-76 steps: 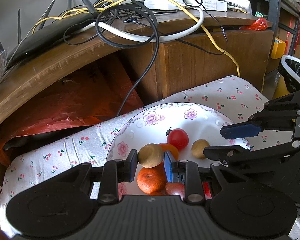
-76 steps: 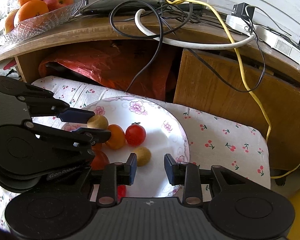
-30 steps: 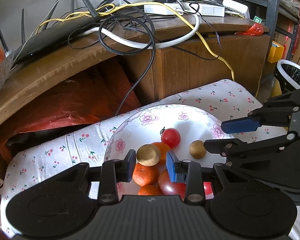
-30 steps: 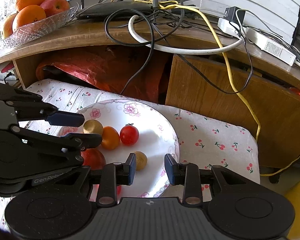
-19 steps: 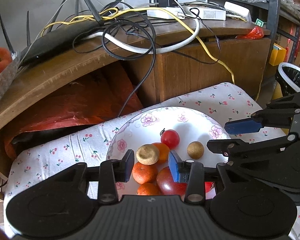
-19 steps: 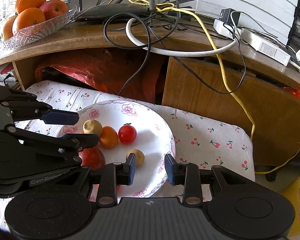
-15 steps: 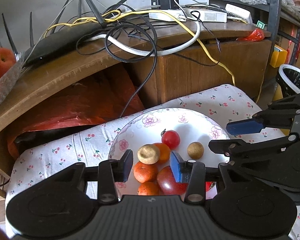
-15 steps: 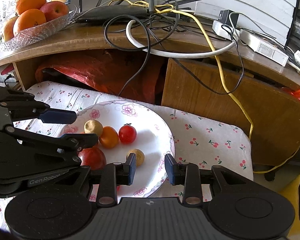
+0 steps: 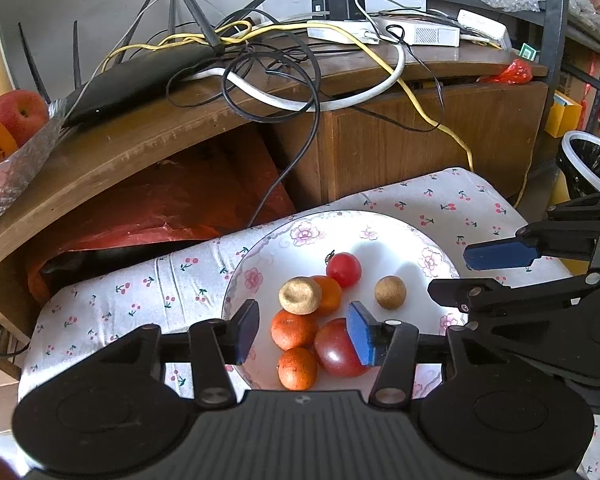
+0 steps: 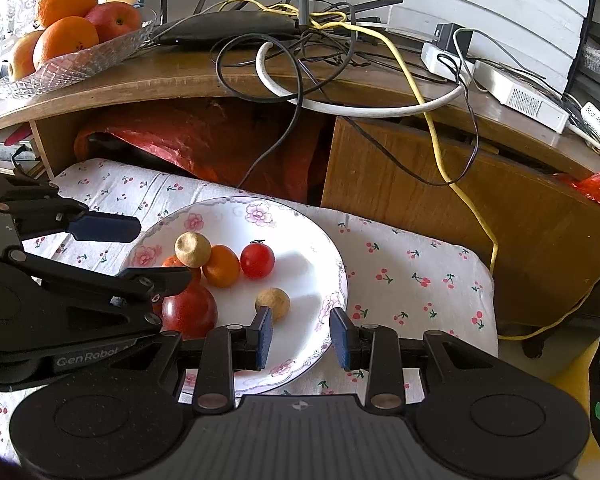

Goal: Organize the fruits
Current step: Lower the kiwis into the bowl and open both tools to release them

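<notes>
Left wrist view: left gripper (image 9: 302, 330) now spread, backed off.
Released: tan round fruit (image 9: 299, 295) resting atop pile, floral white plate (image 9: 396, 236) centre.
Right gripper (image 10: 301, 336): spread, empty.
Meaning: placement likely done.

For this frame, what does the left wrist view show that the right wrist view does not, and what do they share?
Only the left wrist view shows the bin with a black liner and the lowest small orange fruit on the plate. Only the right wrist view shows the whole glass fruit bowl with its oranges and apple. Both show the floral plate, the red tomato, two tan round fruits, and both open grippers.
</notes>
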`<action>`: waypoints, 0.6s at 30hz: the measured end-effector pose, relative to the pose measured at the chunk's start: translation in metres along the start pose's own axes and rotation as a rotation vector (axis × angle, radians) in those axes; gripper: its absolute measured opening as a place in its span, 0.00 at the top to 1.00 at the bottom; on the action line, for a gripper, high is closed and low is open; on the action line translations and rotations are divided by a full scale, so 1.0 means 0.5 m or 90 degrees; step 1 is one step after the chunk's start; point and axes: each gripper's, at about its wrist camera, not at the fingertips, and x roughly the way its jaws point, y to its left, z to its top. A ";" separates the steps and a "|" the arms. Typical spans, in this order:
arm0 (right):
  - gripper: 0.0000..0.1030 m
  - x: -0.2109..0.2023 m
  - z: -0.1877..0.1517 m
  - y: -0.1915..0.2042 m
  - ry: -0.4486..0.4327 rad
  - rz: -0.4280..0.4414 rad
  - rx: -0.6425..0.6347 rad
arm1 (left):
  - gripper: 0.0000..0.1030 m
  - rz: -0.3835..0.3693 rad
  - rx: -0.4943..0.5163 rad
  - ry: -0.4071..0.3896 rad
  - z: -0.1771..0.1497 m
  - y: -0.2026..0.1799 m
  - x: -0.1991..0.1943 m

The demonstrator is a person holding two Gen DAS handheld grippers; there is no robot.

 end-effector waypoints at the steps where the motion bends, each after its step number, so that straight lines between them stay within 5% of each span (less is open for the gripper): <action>1: 0.72 -0.002 0.000 0.000 -0.001 0.000 0.000 | 0.44 0.001 -0.002 -0.001 -0.001 0.000 -0.002; 18: 0.72 -0.058 -0.018 0.008 -0.014 -0.001 -0.002 | 0.26 0.029 -0.025 -0.016 -0.024 -0.003 -0.059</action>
